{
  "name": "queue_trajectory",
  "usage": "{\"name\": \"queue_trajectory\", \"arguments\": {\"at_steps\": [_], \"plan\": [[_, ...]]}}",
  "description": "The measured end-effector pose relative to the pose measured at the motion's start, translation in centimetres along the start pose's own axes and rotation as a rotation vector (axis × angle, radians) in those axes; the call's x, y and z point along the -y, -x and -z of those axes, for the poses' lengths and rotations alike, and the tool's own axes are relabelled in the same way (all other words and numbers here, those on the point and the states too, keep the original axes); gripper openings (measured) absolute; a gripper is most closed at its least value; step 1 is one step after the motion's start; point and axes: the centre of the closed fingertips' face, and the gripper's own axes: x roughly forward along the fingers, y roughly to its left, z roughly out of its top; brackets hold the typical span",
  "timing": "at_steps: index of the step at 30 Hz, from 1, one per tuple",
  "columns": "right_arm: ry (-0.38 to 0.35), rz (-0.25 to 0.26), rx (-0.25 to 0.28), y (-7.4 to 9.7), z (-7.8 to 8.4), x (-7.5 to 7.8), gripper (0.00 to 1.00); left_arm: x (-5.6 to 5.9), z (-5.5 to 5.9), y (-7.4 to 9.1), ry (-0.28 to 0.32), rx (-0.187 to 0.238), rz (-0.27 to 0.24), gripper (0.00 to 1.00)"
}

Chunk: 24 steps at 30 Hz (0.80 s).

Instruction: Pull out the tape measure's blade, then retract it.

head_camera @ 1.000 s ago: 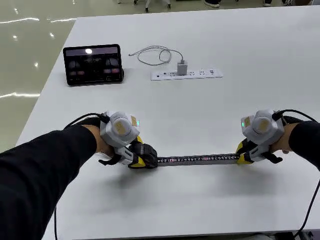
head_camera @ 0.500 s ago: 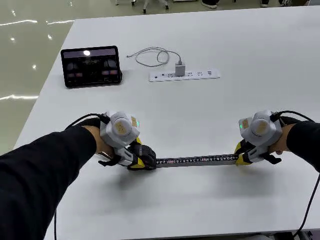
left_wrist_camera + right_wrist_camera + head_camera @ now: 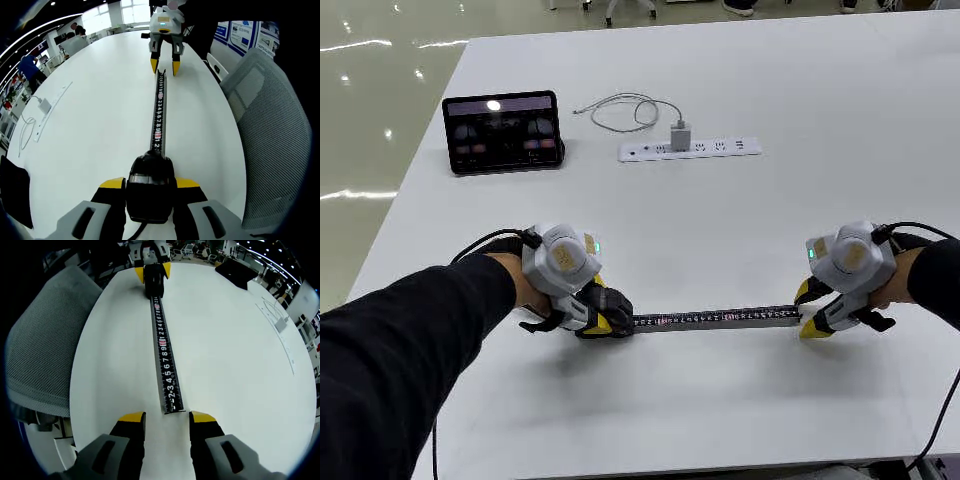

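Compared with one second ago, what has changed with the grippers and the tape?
The right gripper has opened and let go of the blade, and has shifted slightly to the person's right. The blade's tip now lies free on the table, at the gap between the open jaws. Unchanged: the left gripper still clamps the case, and the blade stays pulled out.

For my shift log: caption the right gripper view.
Right gripper open at the tip of the extended blade; left gripper clamps the tape measure case.
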Motion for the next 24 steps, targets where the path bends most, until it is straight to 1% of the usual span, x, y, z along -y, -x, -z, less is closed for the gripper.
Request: {"name": "queue_trajectory", "arguments": {"at_steps": [2,5,6,8,10,11,13,15,16,18,20,21,22,23,24], "plan": [[-0.009,0.000,-0.001,0.2,0.2,0.0,0.33,0.0,0.0,0.0,0.007,0.002,-0.001,0.32],[-0.024,0.001,0.000,0.6,0.2,0.2,0.38,0.0,-0.1,0.1,0.001,0.004,0.002,0.32],[-0.023,-0.009,0.001,0.7,0.2,0.1,0.39,0.0,0.0,0.3,0.005,-0.011,0.007,0.33],[-0.026,-0.003,-0.005,0.8,0.1,0.2,0.40,-0.2,0.1,0.3,0.021,-0.018,-0.001,0.34],[-0.032,0.000,0.008,1.1,-0.3,0.3,0.43,-0.6,0.1,0.7,0.031,-0.016,-0.017,0.38],[-0.039,-0.003,0.015,1.2,-0.6,0.3,0.44,-0.8,0.0,0.9,0.045,-0.009,-0.023,0.40],[-0.045,-0.002,0.017,1.3,-1.0,0.3,0.45,-1.1,0.0,1.2,0.063,-0.007,-0.037,0.44],[-0.037,-0.006,0.004,1.2,-1.0,0.1,0.46,-1.4,0.3,1.7,0.075,-0.017,-0.048,0.48],[-0.028,-0.006,-0.004,1.2,-1.0,0.0,0.48,-1.4,0.5,1.9,0.093,-0.022,-0.047,0.49],[-0.025,-0.011,-0.004,1.1,-1.1,-0.1,0.50,-1.5,0.7,2.2,0.104,-0.017,-0.048,0.51],[-0.031,-0.013,0.000,1.1,-1.2,-0.2,0.51,-1.4,0.9,2.6,0.118,-0.012,-0.052,0.57],[-0.043,-0.015,0.005,1.1,-1.3,-0.3,0.52,-0.8,0.9,2.8,0.147,0.001,-0.030,0.61],[-0.049,-0.015,0.007,1.1,-1.4,-0.3,0.53,-0.4,1.1,3.0,0.169,-0.002,-0.012,0.65],[-0.052,-0.014,0.008,1.1,-1.4,-0.3,0.54,-0.5,1.4,3.1,0.164,-0.012,-0.021,0.69],[-0.053,-0.012,0.009,1.1,-1.3,-0.3,0.55,-0.5,1.9,3.2,0.161,-0.026,-0.031,0.72]]}}
